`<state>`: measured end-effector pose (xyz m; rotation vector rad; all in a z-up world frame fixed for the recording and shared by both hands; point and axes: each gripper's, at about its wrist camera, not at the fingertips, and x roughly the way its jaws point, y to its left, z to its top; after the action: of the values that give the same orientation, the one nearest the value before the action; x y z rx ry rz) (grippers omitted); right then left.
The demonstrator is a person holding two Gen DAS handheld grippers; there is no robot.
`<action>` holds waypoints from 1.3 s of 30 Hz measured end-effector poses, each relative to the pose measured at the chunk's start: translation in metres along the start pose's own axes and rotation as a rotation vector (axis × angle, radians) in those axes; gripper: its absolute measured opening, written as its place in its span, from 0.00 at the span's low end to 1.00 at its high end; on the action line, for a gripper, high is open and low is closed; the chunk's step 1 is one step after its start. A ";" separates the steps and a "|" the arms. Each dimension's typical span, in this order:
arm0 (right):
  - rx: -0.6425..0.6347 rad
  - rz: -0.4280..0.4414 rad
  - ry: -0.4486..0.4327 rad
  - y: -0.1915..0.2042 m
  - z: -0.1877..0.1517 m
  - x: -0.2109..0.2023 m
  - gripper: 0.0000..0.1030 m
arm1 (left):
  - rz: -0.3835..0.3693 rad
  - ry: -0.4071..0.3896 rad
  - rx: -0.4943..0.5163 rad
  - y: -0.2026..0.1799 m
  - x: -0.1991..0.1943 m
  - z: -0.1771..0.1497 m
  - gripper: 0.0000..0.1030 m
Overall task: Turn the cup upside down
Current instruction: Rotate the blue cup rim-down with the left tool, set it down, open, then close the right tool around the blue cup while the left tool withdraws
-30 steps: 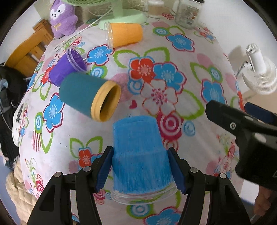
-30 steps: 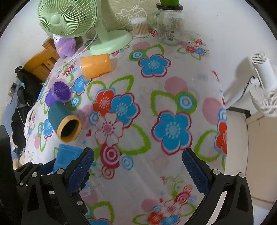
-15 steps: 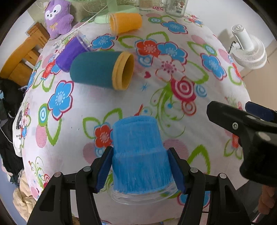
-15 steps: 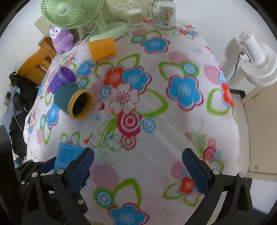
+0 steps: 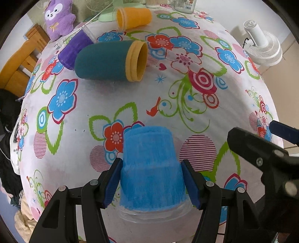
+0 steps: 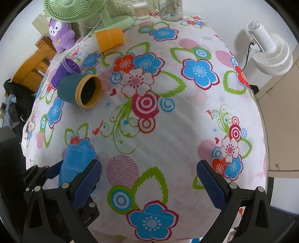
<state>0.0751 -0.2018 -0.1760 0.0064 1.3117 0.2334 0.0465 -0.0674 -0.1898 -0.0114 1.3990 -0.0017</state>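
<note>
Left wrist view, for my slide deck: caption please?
Left tongs grip the blue cup, clear rim toward the camera, above the floral tablecloth.

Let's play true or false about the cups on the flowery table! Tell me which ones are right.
1. The left gripper is squeezing the blue cup. True.
2. The right gripper holds a cup too. False: it is open and empty.
3. The teal cup stands upright. False: it lies on its side.
4. The orange cup lies on its side. True.
5. The purple plush toy sits on the table's near edge. False: it is at the far side.
</note>
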 end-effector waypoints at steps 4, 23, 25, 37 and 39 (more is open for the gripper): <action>-0.005 -0.010 -0.012 0.003 0.001 -0.006 1.00 | -0.047 0.016 0.000 0.004 -0.001 0.002 0.72; 0.034 0.021 -0.079 0.037 0.018 -0.065 1.00 | -0.073 -0.119 0.004 0.045 -0.078 0.017 0.87; 0.060 0.022 -0.059 0.041 0.015 -0.061 0.99 | -0.070 -0.115 0.020 0.054 -0.077 0.013 0.87; 0.060 -0.021 0.038 0.082 0.013 -0.031 0.98 | -0.104 -0.047 -0.002 0.116 -0.054 0.004 0.87; 0.059 -0.020 0.050 0.089 0.015 -0.026 0.98 | -0.132 -0.028 -0.024 0.126 -0.051 0.005 0.87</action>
<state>0.0680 -0.1171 -0.1347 0.0380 1.3677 0.1787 0.0418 0.0592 -0.1395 -0.1229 1.3685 -0.0938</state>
